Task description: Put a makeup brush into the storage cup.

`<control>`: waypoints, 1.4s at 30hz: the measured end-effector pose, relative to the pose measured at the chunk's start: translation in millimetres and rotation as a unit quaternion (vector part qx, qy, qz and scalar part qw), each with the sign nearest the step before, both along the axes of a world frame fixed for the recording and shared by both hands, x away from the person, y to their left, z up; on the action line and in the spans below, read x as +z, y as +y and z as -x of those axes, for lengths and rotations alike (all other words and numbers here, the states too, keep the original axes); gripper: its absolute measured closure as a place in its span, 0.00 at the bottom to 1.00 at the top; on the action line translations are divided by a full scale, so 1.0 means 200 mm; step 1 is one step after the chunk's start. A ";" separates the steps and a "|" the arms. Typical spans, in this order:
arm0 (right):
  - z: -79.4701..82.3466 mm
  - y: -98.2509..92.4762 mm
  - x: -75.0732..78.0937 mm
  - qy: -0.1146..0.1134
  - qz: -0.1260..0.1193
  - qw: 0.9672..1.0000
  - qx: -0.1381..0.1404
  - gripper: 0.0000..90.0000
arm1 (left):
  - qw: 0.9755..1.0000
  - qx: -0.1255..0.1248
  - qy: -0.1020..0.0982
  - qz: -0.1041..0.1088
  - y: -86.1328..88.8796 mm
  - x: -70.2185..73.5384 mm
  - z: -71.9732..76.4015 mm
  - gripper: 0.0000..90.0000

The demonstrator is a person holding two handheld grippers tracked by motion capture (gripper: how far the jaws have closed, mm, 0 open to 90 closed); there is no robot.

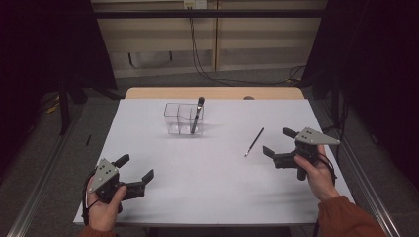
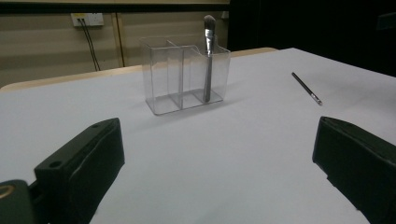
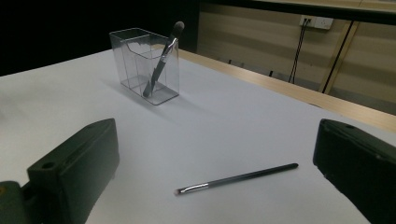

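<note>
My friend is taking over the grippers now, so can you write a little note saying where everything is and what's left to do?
Left gripper: jaws open, holding nothing, near the table's front left.
Right gripper: jaws open, holding nothing, beside the thin brush.
Clear organizer: mid-table, with the big brush standing in its right compartment.
Done: big brush stowed.
Left: the thin brush lies flat on the table; it likely goes into the organizer next.

Your high camera is looking forward and down over the whole table (image 1: 163, 197) from its near edge. Each tool camera is sitting low near that edge, looking inward between its own jaws; all three are sharing the clear organizer (image 1: 184, 118) and the thin brush (image 1: 254, 142).
</note>
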State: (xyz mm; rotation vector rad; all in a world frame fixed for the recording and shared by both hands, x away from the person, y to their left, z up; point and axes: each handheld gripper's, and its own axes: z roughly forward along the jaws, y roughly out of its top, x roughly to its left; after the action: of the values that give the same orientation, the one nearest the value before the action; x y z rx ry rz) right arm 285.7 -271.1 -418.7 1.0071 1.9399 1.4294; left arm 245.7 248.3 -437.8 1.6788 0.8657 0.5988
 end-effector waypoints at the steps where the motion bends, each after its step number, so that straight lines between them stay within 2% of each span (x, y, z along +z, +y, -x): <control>1: -0.02 0.00 0.00 0.005 0.004 1.000 0.000 0.00 | 1.000 0.001 -0.001 -0.001 0.00 0.00 0.00 0.03; 5: -0.07 0.02 0.02 0.005 -0.001 1.000 0.004 0.00 | 1.000 0.003 -0.002 0.000 0.00 0.00 0.00 0.03; 6: -0.09 0.02 0.03 0.006 0.001 1.000 0.003 0.00 | 1.000 0.001 -0.002 0.005 0.00 0.00 0.00 0.03; 10: -0.14 0.04 0.05 0.009 0.012 1.000 0.002 0.00 | 1.000 -0.005 -0.007 0.003 0.00 0.00 0.00 0.03; 12: -0.18 0.05 0.05 0.009 0.009 1.000 -0.001 0.00 | 1.000 -0.003 -0.007 0.003 0.00 0.00 0.00 0.03; 14: -0.21 0.07 0.05 0.011 0.016 1.000 0.003 0.00 | 1.000 -0.001 -0.007 0.007 0.00 0.00 0.00 0.03; 16: -0.24 0.08 0.05 0.011 0.018 1.000 0.001 0.00 | 1.000 -0.003 -0.008 0.000 0.01 0.00 -0.01 0.03; 21: -0.29 0.09 0.05 0.024 0.024 0.999 0.003 0.00 | 1.000 -0.004 -0.003 0.001 0.00 -0.01 -0.01 0.03; 28: -0.36 0.11 0.05 0.028 0.026 0.999 0.002 0.03 | 1.000 -0.005 -0.003 -0.003 0.00 -0.01 -0.01 0.03; 31: -0.38 0.12 0.06 0.043 0.041 0.998 0.012 0.03 | 1.000 -0.005 -0.005 -0.004 0.00 -0.01 -0.01 0.03; 35: -0.41 0.13 0.07 0.063 0.037 0.997 0.018 0.03 | 1.000 -0.009 -0.005 -0.009 0.00 -0.01 -0.02 0.03; 37: -0.42 0.13 0.07 0.071 0.045 0.996 0.017 0.03 | 1.000 -0.009 -0.003 -0.007 0.00 -0.01 -0.02 0.03; 42: -0.44 0.11 0.09 0.103 0.084 0.991 0.025 0.04 | 1.000 -0.009 -0.004 -0.008 0.00 -0.01 -0.02 0.03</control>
State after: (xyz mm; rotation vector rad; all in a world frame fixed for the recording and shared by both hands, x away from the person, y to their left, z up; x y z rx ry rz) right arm 373.9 -248.1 -400.9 1.0700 2.2065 1.2022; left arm 249.3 247.9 -440.1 1.6966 0.8423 0.6010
